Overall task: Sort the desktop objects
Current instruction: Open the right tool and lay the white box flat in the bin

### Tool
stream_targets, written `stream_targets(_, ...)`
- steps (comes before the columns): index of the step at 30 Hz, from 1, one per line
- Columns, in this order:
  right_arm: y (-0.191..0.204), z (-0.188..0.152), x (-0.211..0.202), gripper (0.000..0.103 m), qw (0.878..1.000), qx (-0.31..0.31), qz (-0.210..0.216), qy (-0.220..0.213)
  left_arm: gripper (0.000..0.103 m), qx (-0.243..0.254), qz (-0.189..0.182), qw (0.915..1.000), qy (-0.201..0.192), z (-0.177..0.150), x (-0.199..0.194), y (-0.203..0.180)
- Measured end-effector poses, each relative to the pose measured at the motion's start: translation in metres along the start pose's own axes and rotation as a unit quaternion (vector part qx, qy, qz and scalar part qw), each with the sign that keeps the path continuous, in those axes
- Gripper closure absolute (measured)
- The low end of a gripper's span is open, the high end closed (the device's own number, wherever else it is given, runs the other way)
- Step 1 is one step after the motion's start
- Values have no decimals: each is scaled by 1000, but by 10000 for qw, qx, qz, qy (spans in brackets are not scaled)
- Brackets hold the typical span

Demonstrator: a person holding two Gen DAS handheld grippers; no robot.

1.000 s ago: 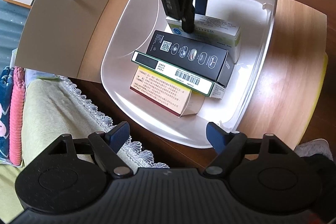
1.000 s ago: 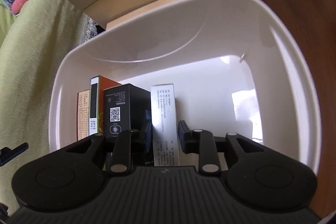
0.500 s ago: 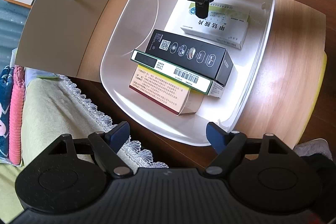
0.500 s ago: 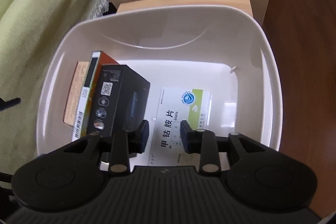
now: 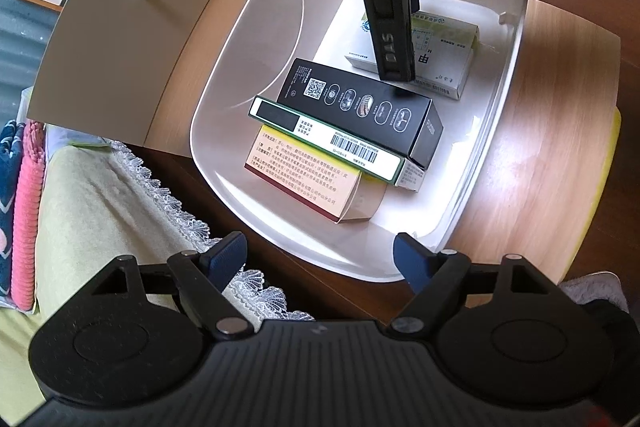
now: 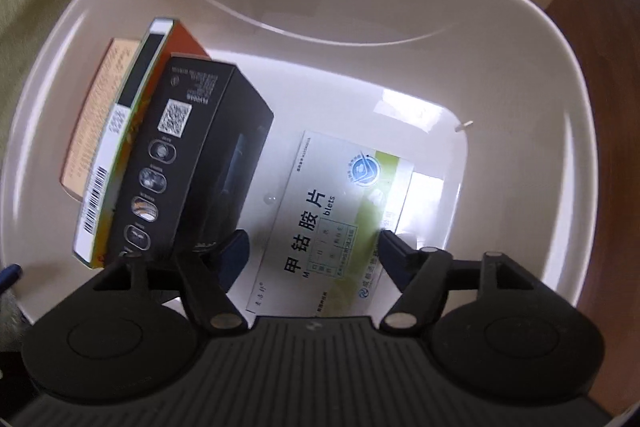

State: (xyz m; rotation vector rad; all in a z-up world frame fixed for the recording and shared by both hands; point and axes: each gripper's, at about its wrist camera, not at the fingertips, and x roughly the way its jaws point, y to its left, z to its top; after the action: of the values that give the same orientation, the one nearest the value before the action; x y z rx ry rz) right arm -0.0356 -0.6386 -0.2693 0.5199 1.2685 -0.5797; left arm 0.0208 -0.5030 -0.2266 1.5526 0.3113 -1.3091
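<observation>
Wooden worktop [image 5: 532,163] carries a big white tub [image 5: 256,39], and a yellow-green cloth with a lace edge [image 5: 80,211] lies off to the left of the left tongs.

Left tongs [image 5: 320,259] are wide open and hold nothing; they hang just in front of the near rim of the tub. Right tongs [image 6: 312,255] are wide open too and grip nothing. They hang right over the white and green box [image 6: 344,211], one finger on each side of it, but I cannot tell if they touch it.

That box lies flat on the tub floor, its long side running away from the right tongs. It has big black letters and a round blue mark.

Left of the right tongs, a black box [image 6: 188,163], a green-edged box [image 6: 116,163] and a pale orange box [image 6: 92,123] lean together in a row.
</observation>
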Motion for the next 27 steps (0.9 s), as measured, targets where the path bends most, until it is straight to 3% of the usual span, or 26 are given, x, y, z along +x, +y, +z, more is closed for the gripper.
stream_targets(4, 4, -1, 3, 29, 9998, -144, -98, -47, 21, -15, 2, 10000, -5, 0, 0, 1)
stream_targets(9, 6, -6, 4, 30, 9991, -385, -173, -31, 21, -25, -4, 10000, -19, 0, -1, 1)
stream_targets(12, 7, -9, 2, 39, 9986, -482, -215, -67, 21, -27, -9, 10000, -25, 0, -1, 1)
stream_targets(15, 7, -10, -2, 57, 9984, -541, -157, -73, 21, -26, -4, 10000, -26, 0, -1, 0)
stream_targets(18, 8, -11, -4, 63, 9982, -587, 97, -13, 21, -35, -3, 10000, -41, -1, -2, 0)
stream_targets(21, 6, -10, -8, 64, 9976, -687, -29, -52, 21, -31, 5, 10000, -38, -2, -2, -2)
stream_targets(27, 16, -12, -9, 58, 9788, -2006, -258, 325, 21, -28, 12, 10000, -48, -3, -2, -3)
